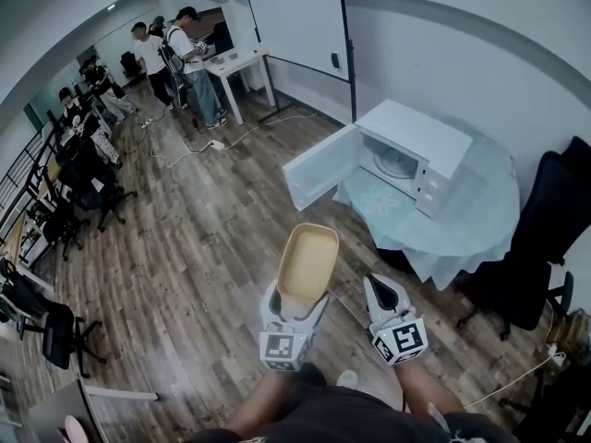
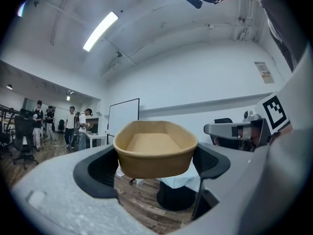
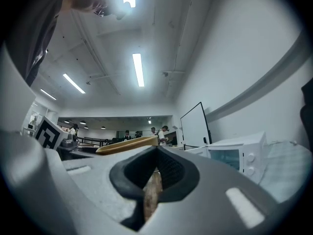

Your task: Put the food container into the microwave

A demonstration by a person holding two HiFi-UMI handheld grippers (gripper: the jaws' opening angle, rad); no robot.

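Note:
A tan oval food container (image 1: 308, 262), empty, is held over the wooden floor with my left gripper (image 1: 295, 305) shut on its near end. In the left gripper view the container (image 2: 155, 153) sits level between the two black pads (image 2: 101, 168). My right gripper (image 1: 379, 289) is just right of it, shut with nothing in it; its own view shows the pads (image 3: 168, 173) pressed together. The white microwave (image 1: 412, 155) stands ahead to the right on a round table (image 1: 480, 224), with its door (image 1: 317, 170) swung wide open towards the left and the turntable showing.
Black office chairs (image 1: 540, 247) stand right of the table. A whiteboard (image 1: 297, 17) is against the far wall. People (image 1: 183, 58) stand by a white desk (image 1: 235, 63) far left, and more chairs and desks (image 1: 65, 210) line the left side. A cable (image 1: 222, 141) lies on the floor.

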